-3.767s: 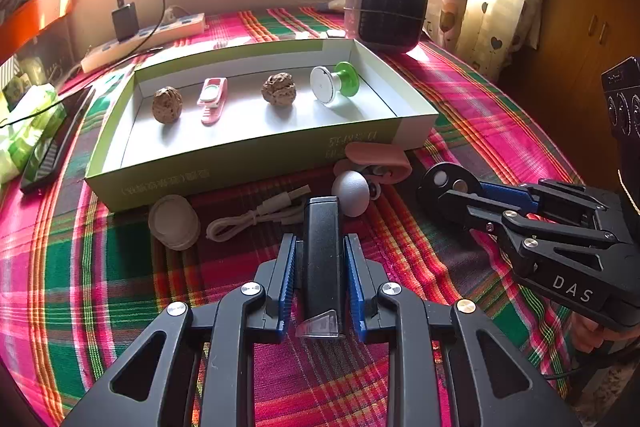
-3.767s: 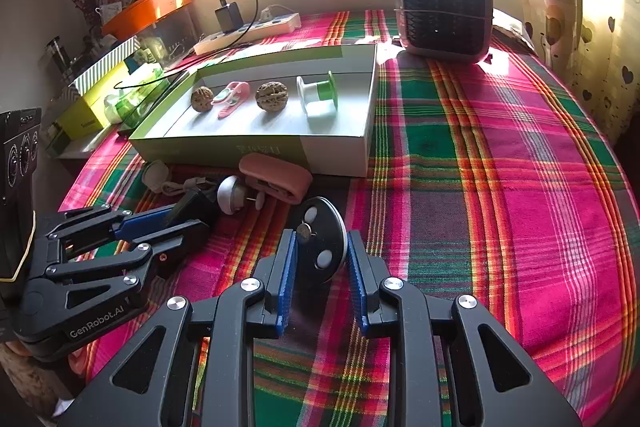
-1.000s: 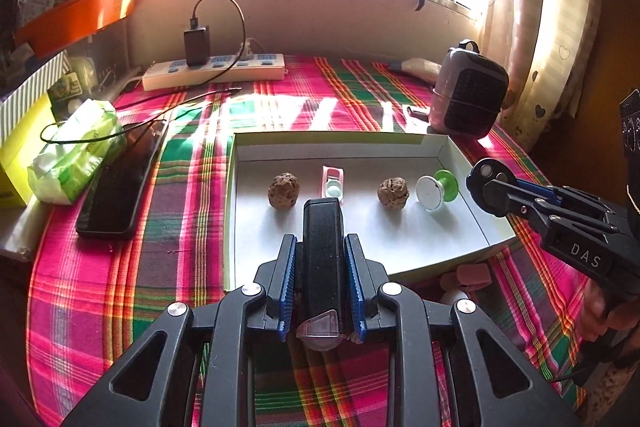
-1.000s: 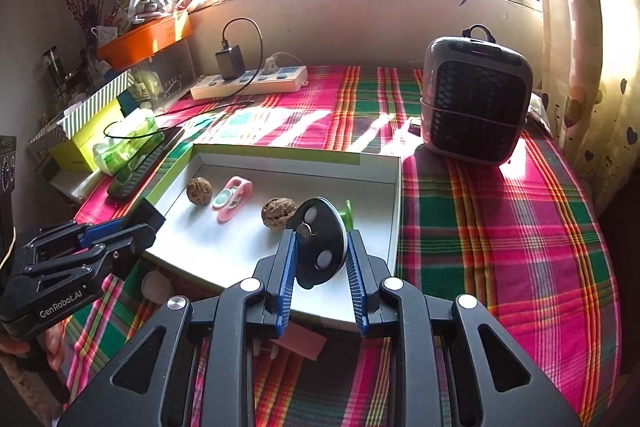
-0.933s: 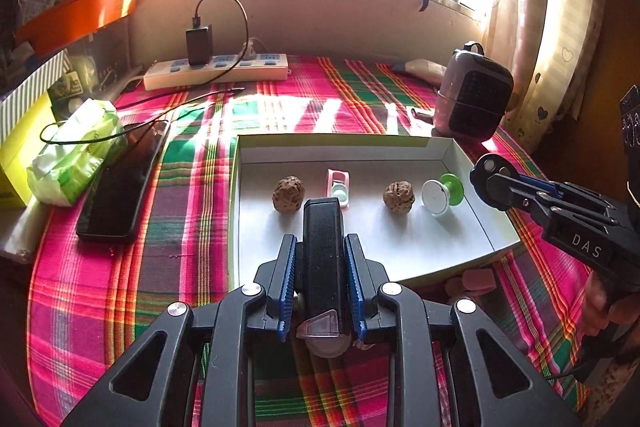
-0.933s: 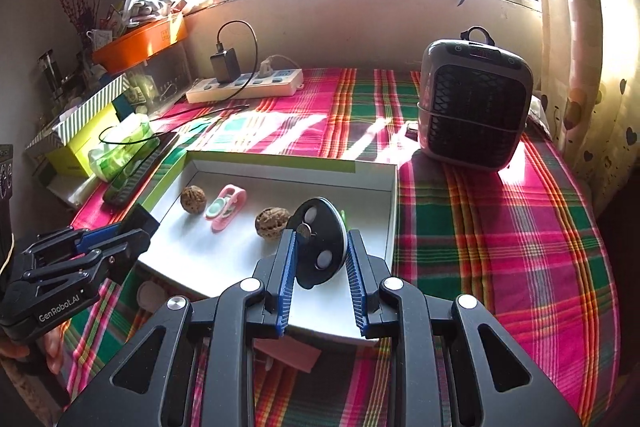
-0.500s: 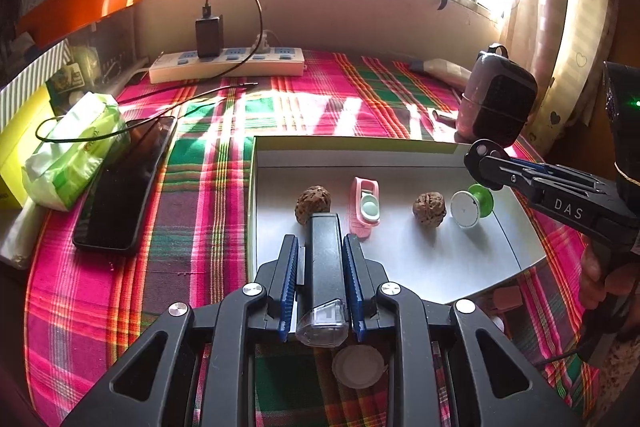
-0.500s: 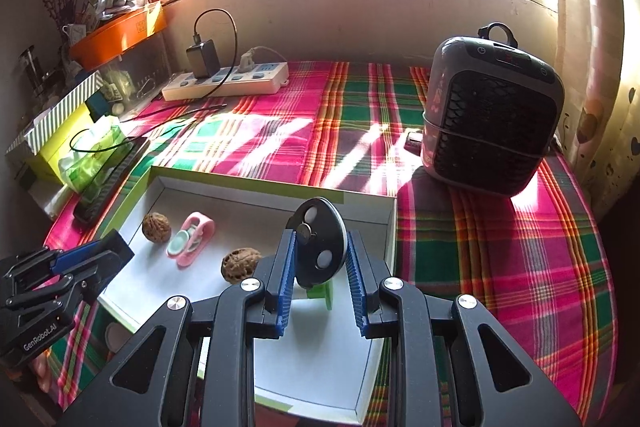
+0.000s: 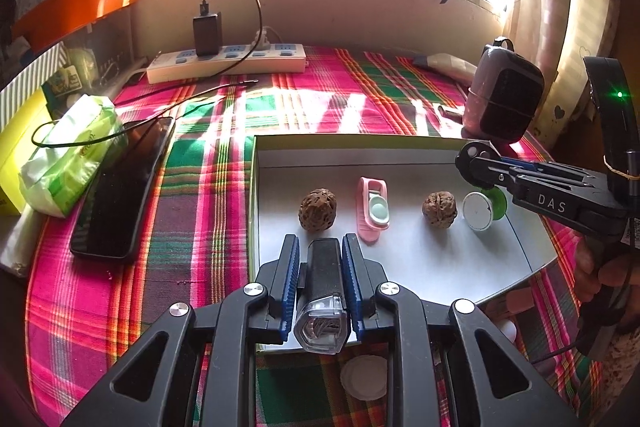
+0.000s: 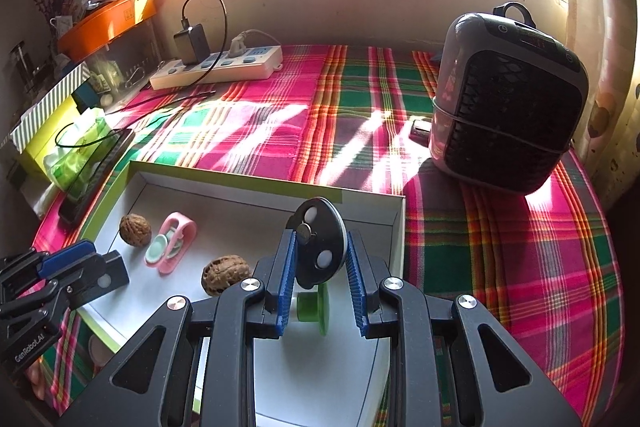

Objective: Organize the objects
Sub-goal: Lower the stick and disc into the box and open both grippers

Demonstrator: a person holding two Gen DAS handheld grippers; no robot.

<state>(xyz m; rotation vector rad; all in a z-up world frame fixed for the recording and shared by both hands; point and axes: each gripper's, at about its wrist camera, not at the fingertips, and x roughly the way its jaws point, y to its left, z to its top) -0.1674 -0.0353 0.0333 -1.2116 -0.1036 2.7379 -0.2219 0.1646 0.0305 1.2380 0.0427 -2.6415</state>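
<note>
Black and oblong, a small device with a clear end cap [image 9: 322, 291] sits clamped between the blue pads of the left gripper [image 9: 320, 255], which hangs over the near edge of the white tray [image 9: 420, 151]. The right gripper [image 10: 320, 259] pinches a black disc with pale round spots [image 10: 320, 243] between its pads, above the right part of the tray, close to its far right corner.

Inside the tray, a row lies across the middle: a brown walnut [image 9: 318, 209] nearest the left wall, a pink clip-like piece with a mint disc [image 9: 374, 209] just right of it, a second walnut [image 9: 439, 209] further right, and a green-and-white spool [image 9: 480, 209] nearest the right wall, under the right gripper.

Left of the tray on the plaid tablecloth [image 9: 180, 227] rests a black phone [image 9: 120, 187]; beyond the tray's far right corner stands a small dark heater [image 10: 508, 103]. A white round cap [image 9: 363, 375] lies on the cloth just outside the tray's near edge.
</note>
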